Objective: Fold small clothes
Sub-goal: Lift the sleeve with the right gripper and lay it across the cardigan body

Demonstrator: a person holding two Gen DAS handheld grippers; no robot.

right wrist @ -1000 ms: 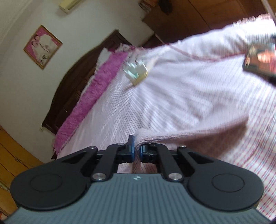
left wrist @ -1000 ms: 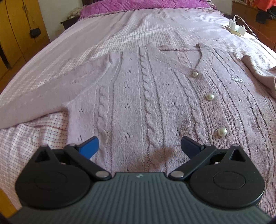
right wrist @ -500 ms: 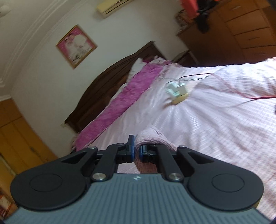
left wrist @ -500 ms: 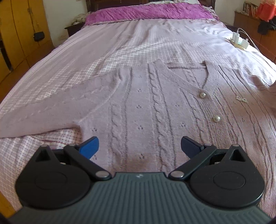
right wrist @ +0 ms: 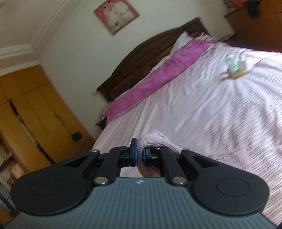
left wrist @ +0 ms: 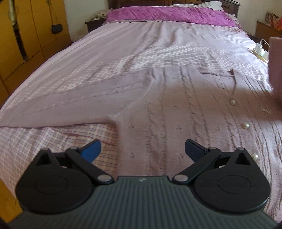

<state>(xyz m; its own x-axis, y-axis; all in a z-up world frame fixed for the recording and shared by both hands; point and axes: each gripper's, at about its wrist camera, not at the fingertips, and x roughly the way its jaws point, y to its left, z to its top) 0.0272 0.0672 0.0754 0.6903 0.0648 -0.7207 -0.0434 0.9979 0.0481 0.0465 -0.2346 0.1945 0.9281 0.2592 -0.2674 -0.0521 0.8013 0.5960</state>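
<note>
Sleeve pinched right, left tongs wide

Left gripper [left wrist: 142,149]: fingers spread wide, nothing between, low over cardigan [left wrist: 176,112]. Cardigan flat on checked bedspread [left wrist: 123,52], centre frame; left sleeve toward left edge. Right gripper [right wrist: 139,155]: closed on knit sleeve [right wrist: 155,141], lifted, bottom centre. Pearl buttons [left wrist: 245,125] at right. Purple blanket [left wrist: 167,14] along top.
</note>
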